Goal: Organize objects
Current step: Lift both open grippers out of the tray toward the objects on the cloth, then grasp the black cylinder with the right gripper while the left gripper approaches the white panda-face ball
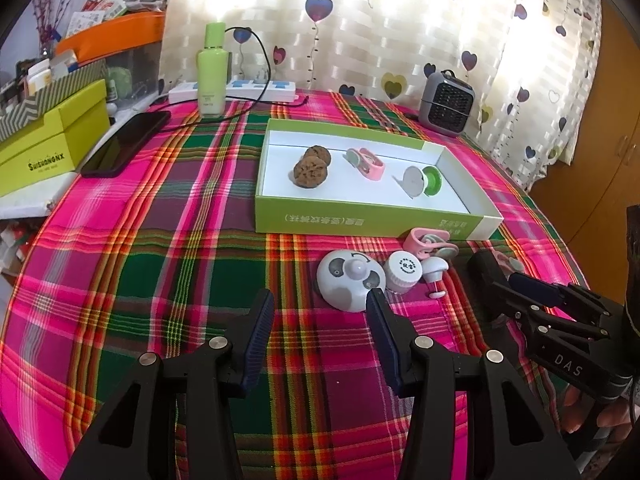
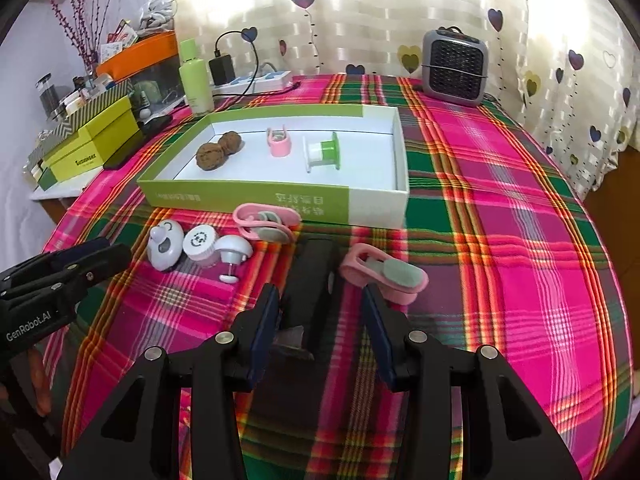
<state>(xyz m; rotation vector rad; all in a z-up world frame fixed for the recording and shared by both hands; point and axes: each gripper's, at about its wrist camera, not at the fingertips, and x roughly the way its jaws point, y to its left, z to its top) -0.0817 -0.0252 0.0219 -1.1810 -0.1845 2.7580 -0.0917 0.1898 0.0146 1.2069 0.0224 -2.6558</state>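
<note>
Left gripper (image 1: 320, 312) open, fingers (image 1: 260, 320) apart above the plaid bench (image 1: 160, 240), nothing between. Right gripper (image 2: 320, 304) open too, fingers astride a black block (image 2: 312, 280), not pressing. Green box (image 2: 248, 196) holding two walnuts (image 2: 218, 150), pink clip (image 2: 279, 142), green spool (image 2: 324, 152). Other small items just before the box.

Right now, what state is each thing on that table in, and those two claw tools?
Green box: open, lidless.
Two walnuts: in box, touching.
Pink clip: in box.
Green-and-white spool: in box, on its side.
Black block: on cloth, outside box.
Charger: plugged in.
Left gripper: open, empty.
Right gripper: open around the block.
</note>
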